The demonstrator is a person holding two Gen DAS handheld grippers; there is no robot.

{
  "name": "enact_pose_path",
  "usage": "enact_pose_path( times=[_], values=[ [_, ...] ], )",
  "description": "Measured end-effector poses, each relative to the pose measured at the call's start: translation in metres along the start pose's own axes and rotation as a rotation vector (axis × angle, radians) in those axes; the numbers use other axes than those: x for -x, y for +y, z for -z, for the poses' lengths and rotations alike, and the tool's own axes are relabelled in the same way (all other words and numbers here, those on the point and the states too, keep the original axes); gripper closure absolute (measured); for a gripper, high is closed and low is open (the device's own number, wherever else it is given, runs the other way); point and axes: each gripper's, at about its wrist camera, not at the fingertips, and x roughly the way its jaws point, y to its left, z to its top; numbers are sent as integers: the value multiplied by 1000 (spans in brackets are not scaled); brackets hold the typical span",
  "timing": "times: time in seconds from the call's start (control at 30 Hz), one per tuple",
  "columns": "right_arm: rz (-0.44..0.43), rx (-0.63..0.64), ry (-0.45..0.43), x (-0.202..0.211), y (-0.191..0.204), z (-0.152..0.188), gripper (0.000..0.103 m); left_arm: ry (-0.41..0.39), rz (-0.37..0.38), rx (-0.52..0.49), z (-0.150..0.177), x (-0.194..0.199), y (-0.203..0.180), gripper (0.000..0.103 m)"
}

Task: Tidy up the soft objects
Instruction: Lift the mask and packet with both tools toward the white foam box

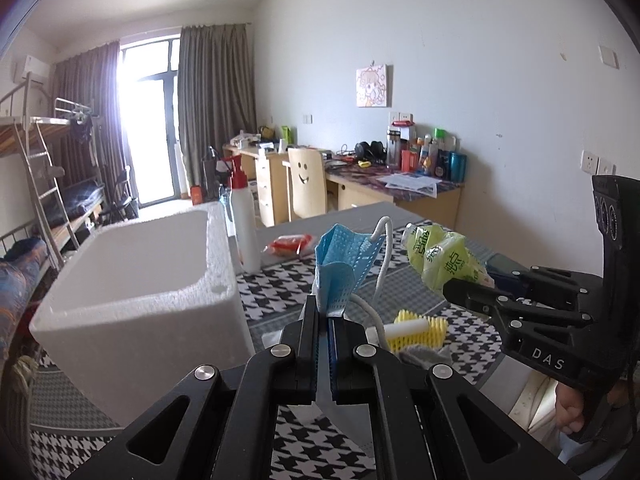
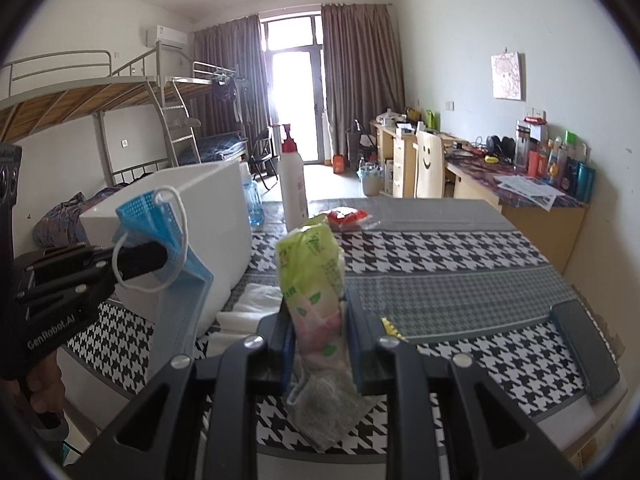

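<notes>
My left gripper (image 1: 324, 312) is shut on a blue face mask (image 1: 340, 264) with white ear loops and holds it above the table, right of the white foam box (image 1: 132, 280). It also shows in the right wrist view (image 2: 160, 258) with the mask (image 2: 160, 220). My right gripper (image 2: 318, 312) is shut on a green tissue pack (image 2: 312, 264) and holds it upright above the table; the left wrist view shows the pack (image 1: 444, 260). A yellow foam net with a white roll (image 1: 416, 330) and a grey cloth (image 2: 328, 408) lie on the table.
A white bottle with a red pump (image 1: 244, 224) stands behind the box. A red packet (image 1: 290, 244) lies further back. A dark phone (image 2: 584, 348) lies at the table's right edge. White cloth (image 2: 248, 308) lies beside the box. A desk and chair stand beyond.
</notes>
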Motion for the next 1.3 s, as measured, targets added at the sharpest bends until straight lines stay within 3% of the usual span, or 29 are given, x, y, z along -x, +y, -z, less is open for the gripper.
enact_pose_path(
  times=[0.87, 1.3],
  values=[
    [53, -17, -107, 14, 15, -39, 76, -106, 50, -10, -50, 19, 20, 99],
    [-12, 22, -140, 8, 36, -67, 76, -154, -65, 45, -71, 25, 42, 99]
  ],
)
